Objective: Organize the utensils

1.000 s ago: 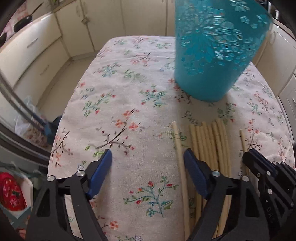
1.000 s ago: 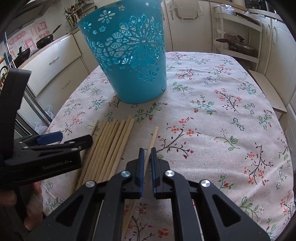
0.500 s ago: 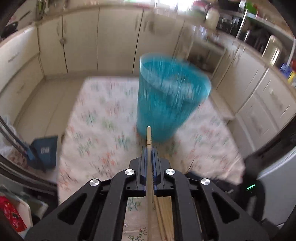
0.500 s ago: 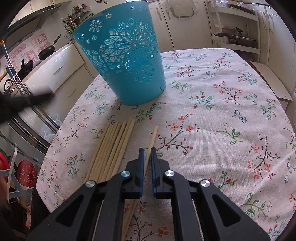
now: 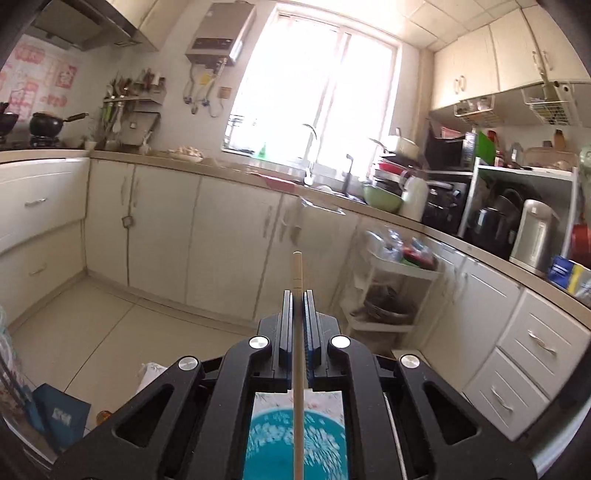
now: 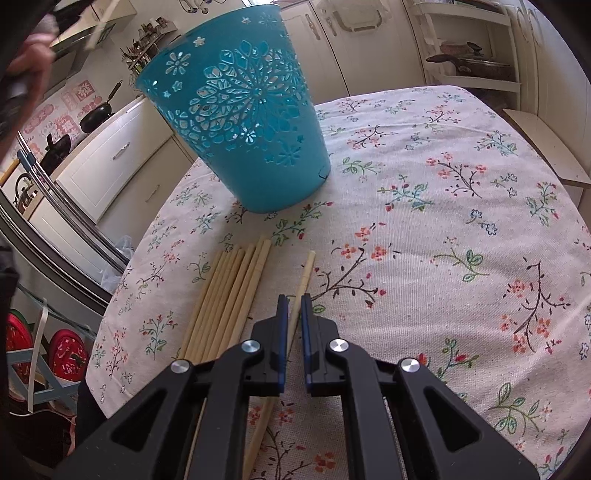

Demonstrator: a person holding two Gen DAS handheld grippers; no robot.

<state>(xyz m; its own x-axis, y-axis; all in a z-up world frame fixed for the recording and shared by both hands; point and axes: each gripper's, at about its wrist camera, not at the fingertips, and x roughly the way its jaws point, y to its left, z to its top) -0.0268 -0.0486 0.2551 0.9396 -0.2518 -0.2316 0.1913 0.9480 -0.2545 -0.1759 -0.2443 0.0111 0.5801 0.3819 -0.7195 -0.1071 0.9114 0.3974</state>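
My left gripper (image 5: pixel 298 295) is shut on one wooden chopstick (image 5: pixel 297 271), held high and nearly level. The blue cut-out basket (image 5: pixel 317 448) shows below it, between the gripper's arms. In the right wrist view the basket (image 6: pixel 251 133) stands upright on the floral tablecloth (image 6: pixel 443 229). A bundle of several chopsticks (image 6: pixel 229 295) lies in front of it. My right gripper (image 6: pixel 291 306) is low over the cloth. Its jaws are almost together on a single chopstick (image 6: pixel 306 275) that lies apart from the bundle. A hand (image 6: pixel 33 55) with the raised chopstick (image 6: pixel 101 26) is blurred at the top left.
Kitchen cabinets (image 5: pixel 229 243), a counter with a sink and appliances (image 5: pixel 491 221) and a white rack (image 5: pixel 391 291) surround the table. The table's left edge (image 6: pixel 122 273) drops to the floor, with red items (image 6: pixel 66 350) below. A bench (image 6: pixel 546 147) stands on the right.
The left gripper shut on a chopstick beside the bundle, then rose high and tilted up until the basket passed beneath it. The right gripper stayed in place.
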